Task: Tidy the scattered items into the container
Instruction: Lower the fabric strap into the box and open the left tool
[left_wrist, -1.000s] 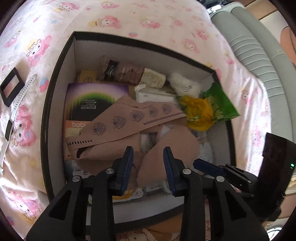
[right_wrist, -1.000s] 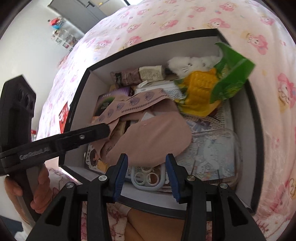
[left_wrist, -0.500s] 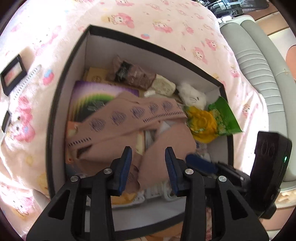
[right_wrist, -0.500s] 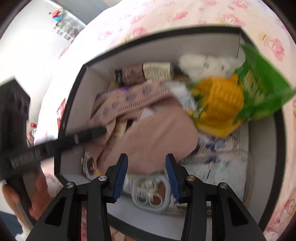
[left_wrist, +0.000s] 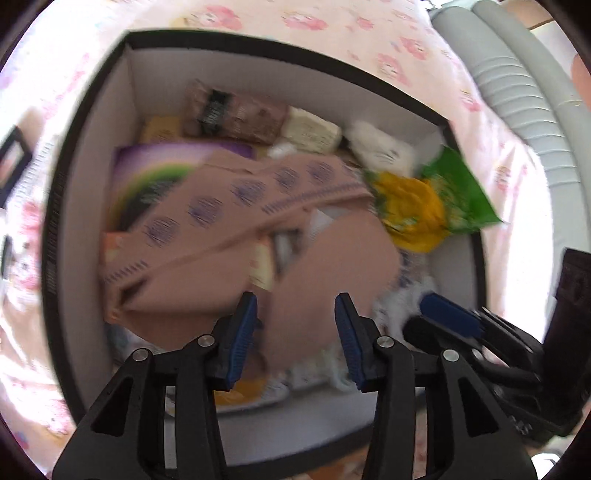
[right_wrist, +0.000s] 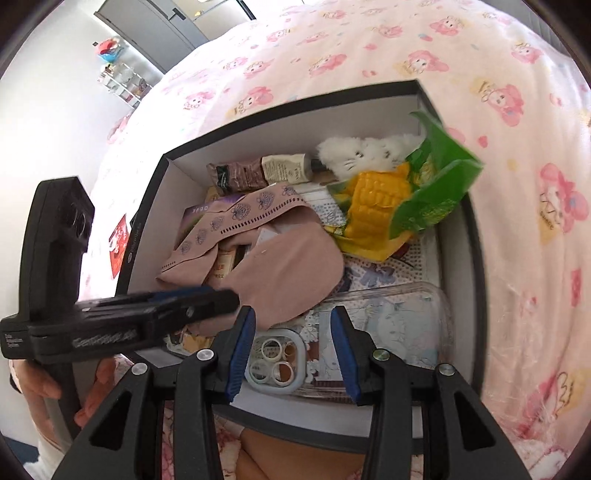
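A black-rimmed box (left_wrist: 88, 155) with white inner walls stands on the pink cartoon bedsheet. Inside lie tan patterned cloth (left_wrist: 221, 206), a purple carton (left_wrist: 147, 173), a green and yellow corn snack bag (left_wrist: 417, 206), a white plush toy (left_wrist: 380, 151) and a brown packet (left_wrist: 240, 114). My left gripper (left_wrist: 295, 302) hovers over the tan cloth with its jaws opening and its pads clear of the fabric. My right gripper (right_wrist: 293, 317) stands open above a clear phone case (right_wrist: 388, 321) at the near side of the box (right_wrist: 480, 258). In the right wrist view the left gripper (right_wrist: 221, 299) reaches in from the left.
A small black-framed case (left_wrist: 13, 162) and a blurred white strap (left_wrist: 33, 173) lie on the sheet left of the box. A red item (right_wrist: 120, 236) lies beside the box's left wall. A grey ribbed cushion (left_wrist: 524, 74) runs along the far right. A hand (right_wrist: 40, 387) holds the left gripper's handle.
The left gripper's jaws have spread wider above the tan cloth, which stays lying in the box. The left view has shifted a little and blurred. The right gripper's jaws are unchanged.
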